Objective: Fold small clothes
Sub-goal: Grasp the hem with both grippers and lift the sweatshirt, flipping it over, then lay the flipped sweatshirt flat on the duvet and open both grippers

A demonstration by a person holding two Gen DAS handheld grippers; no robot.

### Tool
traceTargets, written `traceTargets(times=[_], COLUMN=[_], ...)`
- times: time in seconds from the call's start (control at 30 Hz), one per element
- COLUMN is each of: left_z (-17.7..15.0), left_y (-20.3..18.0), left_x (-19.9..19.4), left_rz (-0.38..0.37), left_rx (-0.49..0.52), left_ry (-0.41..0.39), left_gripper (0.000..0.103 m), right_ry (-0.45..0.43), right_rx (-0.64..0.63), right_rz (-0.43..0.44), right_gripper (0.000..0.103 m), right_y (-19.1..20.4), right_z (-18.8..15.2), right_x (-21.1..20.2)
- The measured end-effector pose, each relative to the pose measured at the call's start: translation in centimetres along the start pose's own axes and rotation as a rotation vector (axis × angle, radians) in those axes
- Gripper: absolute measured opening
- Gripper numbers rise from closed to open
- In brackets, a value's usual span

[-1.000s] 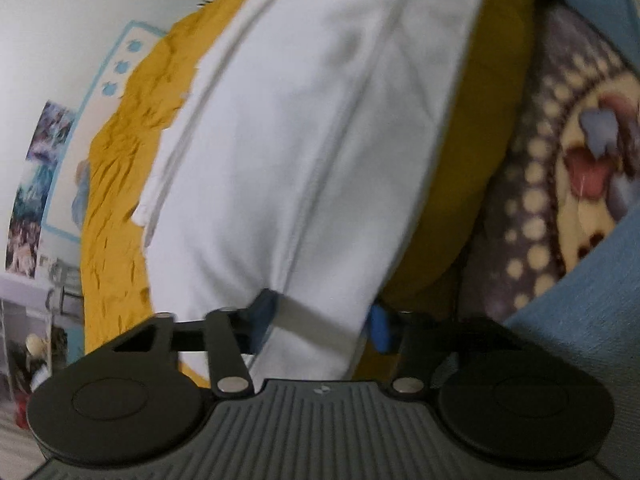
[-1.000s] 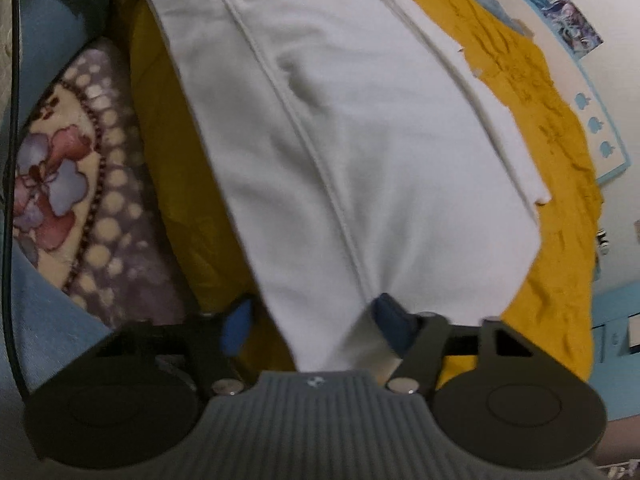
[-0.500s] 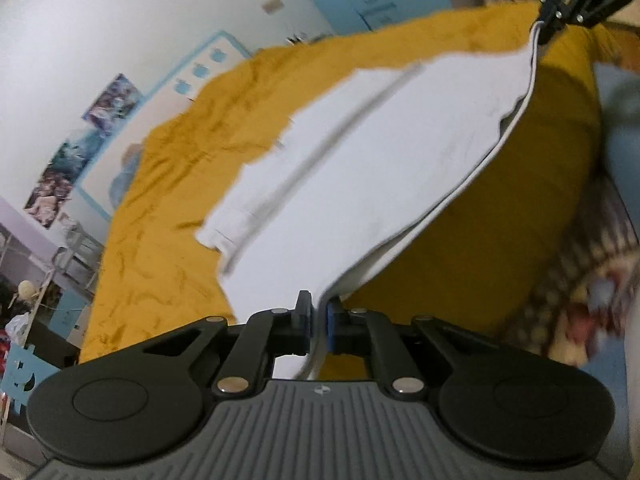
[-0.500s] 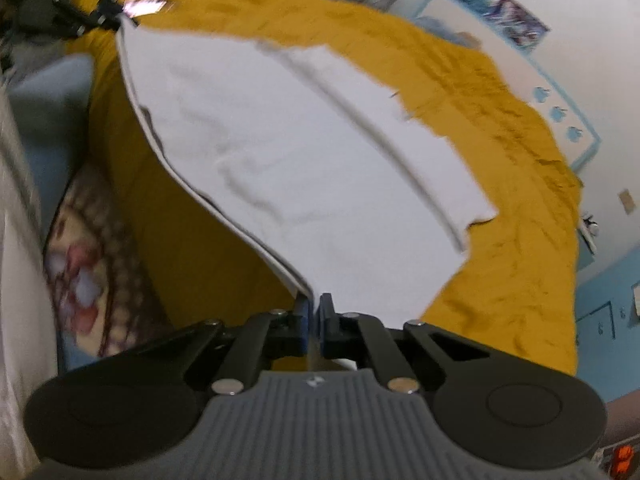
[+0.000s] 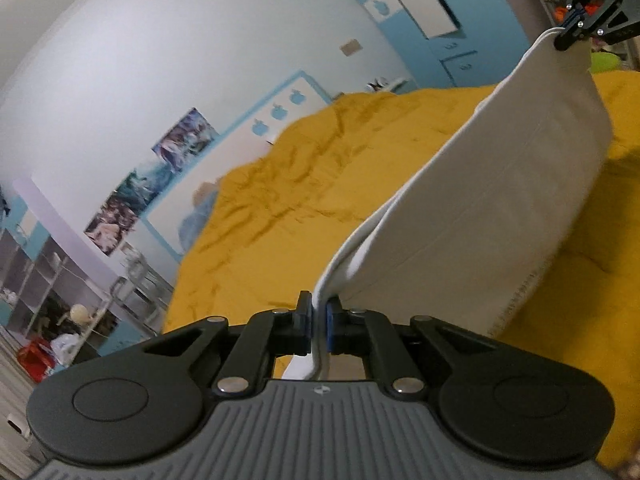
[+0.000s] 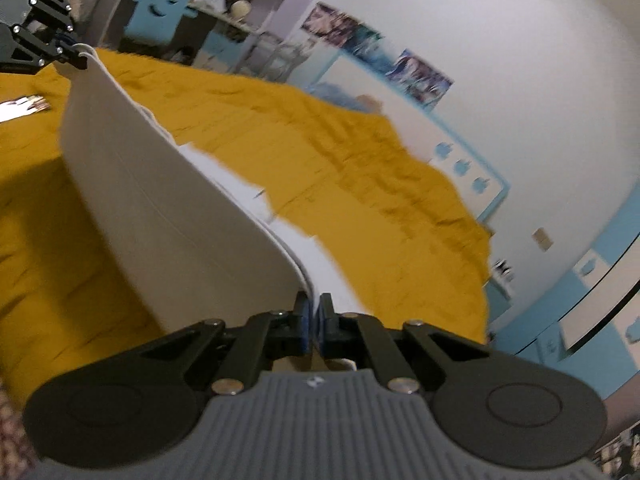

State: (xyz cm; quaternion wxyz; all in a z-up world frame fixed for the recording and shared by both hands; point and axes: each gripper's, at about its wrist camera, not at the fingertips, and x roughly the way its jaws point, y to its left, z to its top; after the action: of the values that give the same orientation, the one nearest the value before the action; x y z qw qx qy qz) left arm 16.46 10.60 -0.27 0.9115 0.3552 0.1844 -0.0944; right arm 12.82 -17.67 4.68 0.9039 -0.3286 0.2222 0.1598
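Note:
A white garment [image 5: 480, 216] is held up off the yellow bedspread [image 5: 280, 200], stretched between both grippers. My left gripper [image 5: 318, 320] is shut on one edge of it. My right gripper [image 6: 314, 322] is shut on the other edge of the garment [image 6: 160, 216]. Each gripper shows in the other's view: the right one [image 5: 568, 34] at top right, the left one [image 6: 76, 56] at top left. The lifted cloth hangs down and curves, and its lower part rests on the bedspread [image 6: 360, 160].
The bed fills the middle of both views. A pale wall with posters [image 5: 160, 176] and blue trim stands behind it. Shelves with clutter [image 5: 60, 292] are at the left. A blue cupboard [image 5: 460, 56] stands past the bed. A patterned blanket edge [image 6: 12, 440] lies at bottom left.
Both grippers closed on the garment's edges, then lifted it up from the bed. The views swung from looking down at the flat cloth to looking across the room.

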Motion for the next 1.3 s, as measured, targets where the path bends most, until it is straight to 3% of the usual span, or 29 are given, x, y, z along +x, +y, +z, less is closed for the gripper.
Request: traceTargets(times=[0.23, 0.47, 0.67, 0.87, 0.97, 1.13, 1.17, 1.2, 1.23, 1.3], left_z=[3.5, 3.9, 1.6, -1.8, -3.0, -4.2, -4.4, -4.5, -4.5, -4.6], left_y=[3.2, 4.0, 2.5, 1.0, 0.6, 1.0, 1.1, 1.2, 1.6, 2.7], left_x=[8.0, 17.0, 24.4, 29.6, 31.0, 32.7, 32.7, 32.7, 32.8, 32.5], left_rz=[0.050, 0.010, -0.048, -0.105, -0.106, -0.102, -0.100, -0.091, -0.077, -0.034], left_rx=[-0.005, -0.036, -0.066, -0.113, -0.147, -0.219, -0.224, -0.229, -0.239, -0.277], left_ry=[-0.013, 0.050, 0.146, 0.227, 0.238, 0.256, 0.256, 0.257, 0.256, 0.238], left_gripper=[0.007, 0.007, 0.007, 0.007, 0.009, 0.022, 0.024, 0.032, 0.042, 0.055], right_ry=[-0.036, 0.012, 0.111, 0.190, 0.217, 0.219, 0.217, 0.216, 0.213, 0.193], right_rx=[0.027, 0.071, 0.116, 0.195, 0.203, 0.246, 0.255, 0.263, 0.269, 0.286], right_rz=[-0.057, -0.017, 0.050, 0.089, 0.083, 0.049, 0.044, 0.031, 0.010, -0.014], right_gripper=[0.000, 0.000, 0.000, 0.000, 0.000, 0.000, 0.009, 0.032, 0.042, 0.049], right_y=[-5.9, -9.7, -9.9, -8.2, -6.9, -5.5, -5.8, -5.7, -5.6, -6.0], right_z=[4.9, 7.1, 5.2, 2.1, 1.0, -0.6, -0.6, -0.7, -0.9, -0.9], right_x=[7.8, 19.3, 31.2, 40.0, 43.1, 45.7, 46.2, 46.1, 46.0, 45.6])
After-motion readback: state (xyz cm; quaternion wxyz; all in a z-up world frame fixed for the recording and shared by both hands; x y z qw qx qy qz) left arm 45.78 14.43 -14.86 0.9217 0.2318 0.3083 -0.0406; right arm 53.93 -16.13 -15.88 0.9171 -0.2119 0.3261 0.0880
